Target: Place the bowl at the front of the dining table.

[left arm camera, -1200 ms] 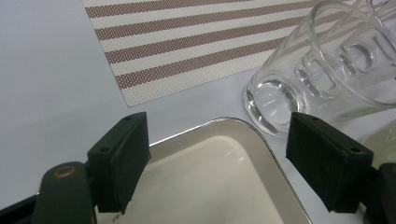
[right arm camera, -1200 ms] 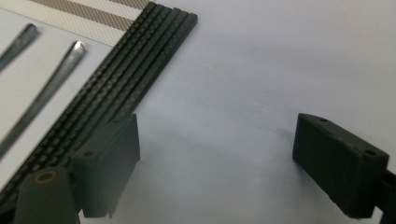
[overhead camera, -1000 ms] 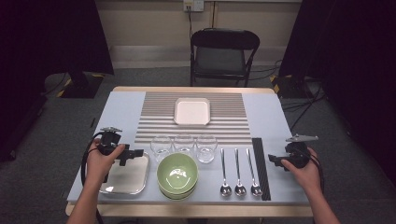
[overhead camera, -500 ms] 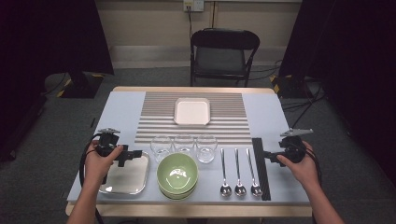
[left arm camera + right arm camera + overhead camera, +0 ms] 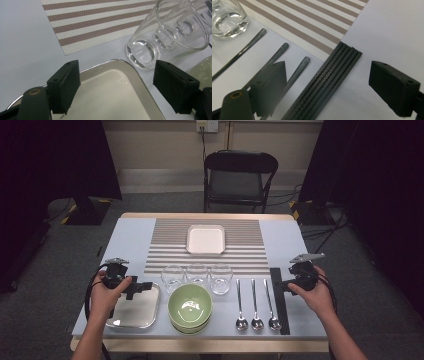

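— Blue-grey table (image 5: 130, 237), striped mat behind; what's changed?
— Right gripper (image 5: 281, 286) has swung in over the black chopsticks (image 5: 329, 82), jaws wide, empty. Looks like a pickup is next.
— And the left gripper (image 5: 141, 286)?
— Hovering over the steel tray (image 5: 110, 95) by a glass (image 5: 170, 32), also wide open, holding nothing.

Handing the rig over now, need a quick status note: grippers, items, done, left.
Left gripper: open, empty, over the steel tray, glass just ahead.
Right gripper: open, empty, over the black chopsticks, spoons beside them.
Items: three glasses in a row, green bowls stacked at the front, white dish on the striped mat.
Done: nothing picked up yet.
Left: probably grasping the tray and chopsticks, then the rest of the setting.
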Motion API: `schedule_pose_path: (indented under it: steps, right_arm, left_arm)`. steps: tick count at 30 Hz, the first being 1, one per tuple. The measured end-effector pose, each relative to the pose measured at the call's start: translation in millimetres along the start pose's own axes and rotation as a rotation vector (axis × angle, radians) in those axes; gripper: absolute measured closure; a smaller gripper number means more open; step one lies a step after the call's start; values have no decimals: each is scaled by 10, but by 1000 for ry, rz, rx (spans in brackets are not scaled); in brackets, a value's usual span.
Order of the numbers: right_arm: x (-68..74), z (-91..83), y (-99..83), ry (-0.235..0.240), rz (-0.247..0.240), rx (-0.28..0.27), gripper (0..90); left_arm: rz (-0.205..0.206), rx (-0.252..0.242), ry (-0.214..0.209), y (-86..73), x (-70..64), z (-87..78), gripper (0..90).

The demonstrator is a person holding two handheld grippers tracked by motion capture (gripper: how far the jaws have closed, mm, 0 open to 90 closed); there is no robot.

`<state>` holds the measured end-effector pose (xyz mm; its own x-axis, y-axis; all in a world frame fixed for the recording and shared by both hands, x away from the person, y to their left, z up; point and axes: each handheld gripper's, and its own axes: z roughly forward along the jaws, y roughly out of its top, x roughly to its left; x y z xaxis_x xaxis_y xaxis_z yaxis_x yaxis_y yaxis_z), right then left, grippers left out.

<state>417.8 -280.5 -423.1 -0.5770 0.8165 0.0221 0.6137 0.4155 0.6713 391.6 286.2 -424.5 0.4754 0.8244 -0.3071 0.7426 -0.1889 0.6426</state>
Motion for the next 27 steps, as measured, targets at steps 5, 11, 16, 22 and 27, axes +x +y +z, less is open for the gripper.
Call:
schedule_pose_path:
  steps: [5, 11, 16, 22, 27]
  right_arm:
    - [71, 45, 78, 19, -21, 3, 138]
    - [177, 111, 192, 49, -43, -1, 138]
    - [272, 161, 285, 68, -69, 0, 138]
    - [370, 202, 400, 95, -91, -7, 138]
    - [448, 212, 491, 105, -109, -13, 138]
  left_arm:
    - [-4, 1, 6, -12, 17, -24, 215]
    - [-8, -9, 18, -35, 35, -65, 216]
    - [-17, -6, 24, -46, 54, -54, 216]
    - [-19, -6, 20, -61, 56, -83, 217]
    - [-18, -6, 27, -76, 75, -101, 218]
